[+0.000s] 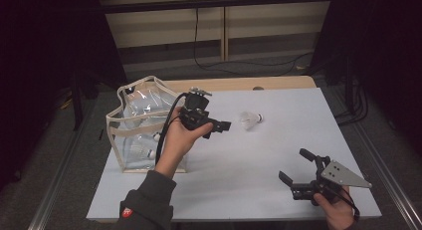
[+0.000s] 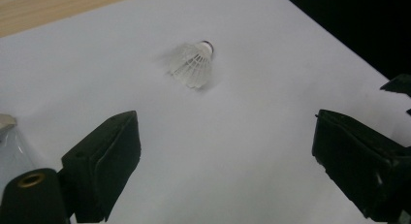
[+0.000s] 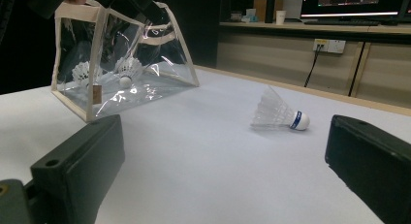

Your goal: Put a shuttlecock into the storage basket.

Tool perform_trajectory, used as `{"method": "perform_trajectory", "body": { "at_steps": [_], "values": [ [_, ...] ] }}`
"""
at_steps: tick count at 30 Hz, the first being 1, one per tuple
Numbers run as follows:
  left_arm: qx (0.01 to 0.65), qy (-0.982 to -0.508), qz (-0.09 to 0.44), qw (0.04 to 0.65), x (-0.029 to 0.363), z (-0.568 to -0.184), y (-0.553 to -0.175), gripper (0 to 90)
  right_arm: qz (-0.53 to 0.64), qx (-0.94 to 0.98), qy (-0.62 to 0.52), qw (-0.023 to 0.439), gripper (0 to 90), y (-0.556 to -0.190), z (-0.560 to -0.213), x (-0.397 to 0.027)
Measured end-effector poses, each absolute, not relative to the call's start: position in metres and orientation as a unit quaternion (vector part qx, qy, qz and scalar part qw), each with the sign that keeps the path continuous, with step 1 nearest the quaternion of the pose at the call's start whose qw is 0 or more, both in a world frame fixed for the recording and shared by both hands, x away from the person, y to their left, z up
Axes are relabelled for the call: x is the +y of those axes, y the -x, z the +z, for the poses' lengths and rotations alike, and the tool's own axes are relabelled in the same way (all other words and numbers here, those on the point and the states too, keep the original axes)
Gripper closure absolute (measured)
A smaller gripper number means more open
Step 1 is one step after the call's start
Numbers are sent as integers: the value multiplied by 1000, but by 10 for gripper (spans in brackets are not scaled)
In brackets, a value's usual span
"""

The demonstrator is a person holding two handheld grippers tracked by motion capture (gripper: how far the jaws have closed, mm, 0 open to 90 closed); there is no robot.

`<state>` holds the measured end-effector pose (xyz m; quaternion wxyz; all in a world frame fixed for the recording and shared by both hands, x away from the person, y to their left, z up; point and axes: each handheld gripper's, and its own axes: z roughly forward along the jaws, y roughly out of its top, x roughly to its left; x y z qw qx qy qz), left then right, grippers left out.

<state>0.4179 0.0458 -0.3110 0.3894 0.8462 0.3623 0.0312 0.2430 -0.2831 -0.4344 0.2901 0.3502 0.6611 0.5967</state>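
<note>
Lying on its side on the white table (image 1: 278, 155), the shuttlecock (image 1: 250, 120) sits at three o'clock of the left gripper (image 1: 219, 126), jaws spread, empty. Right gripper (image 1: 293, 166), at five o'clock, gapes too. Clear bag (image 1: 142, 125) at nine holds more shuttlecocks.

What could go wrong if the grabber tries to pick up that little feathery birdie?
The shuttlecock is light and lies on its side on the smooth table, so the open left gripper might nudge it and roll it away. Squeezing its thin skirt could crush it. The clear bag, which has shuttlecocks inside, sits right beside the left hand and could get bumped.
</note>
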Motion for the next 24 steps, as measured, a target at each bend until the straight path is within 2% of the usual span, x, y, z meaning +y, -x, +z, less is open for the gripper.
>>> {"method": "perform_trajectory", "body": {
  "at_steps": [24],
  "values": [
    [374, -839, 8, 394, 32, -338, -423, 71, 597, 662, -350, 290, 3, -243, -434, -283]
  ]
}}
